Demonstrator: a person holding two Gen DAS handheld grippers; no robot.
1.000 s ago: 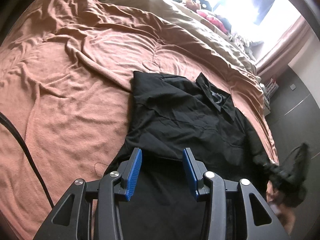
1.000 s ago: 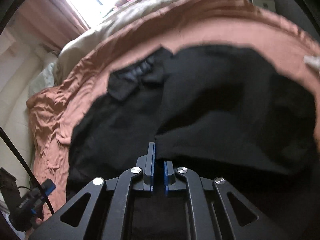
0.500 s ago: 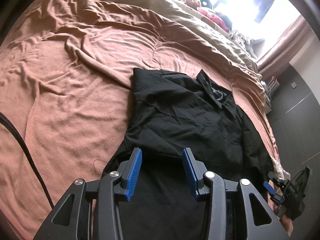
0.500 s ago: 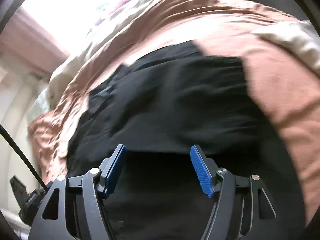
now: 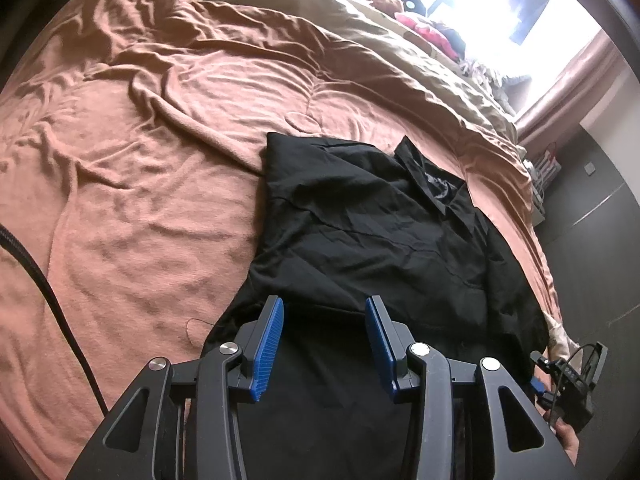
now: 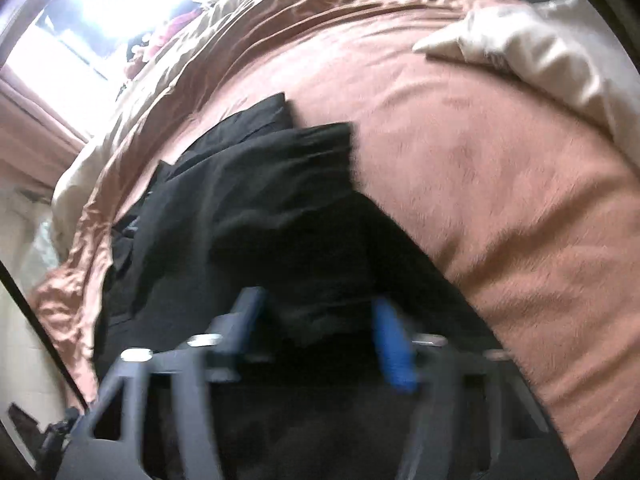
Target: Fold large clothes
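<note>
A black collared shirt [image 5: 372, 224] lies on the orange-brown bedspread [image 5: 140, 160], both sleeves folded in over the body, collar at the far end. My left gripper [image 5: 324, 308] is open and empty, hovering over the shirt's near part. My right gripper [image 6: 316, 308] is open and empty over the shirt [image 6: 248, 216] from the other side; that view is motion-blurred. The right gripper also shows at the lower right edge of the left wrist view [image 5: 568, 376].
A beige duvet [image 5: 400, 52] lies along the far side of the bed under a bright window. A pale pillow or cloth [image 6: 540, 52] sits on the bedspread at the right. A black cable [image 5: 48, 292] crosses the bed at left. Dark floor lies beyond the bed's right edge.
My right gripper let go of the shirt's sleeve, opened, and pulled back toward the bed's edge. The sleeve now lies folded over the shirt. My left gripper stayed still and open.
</note>
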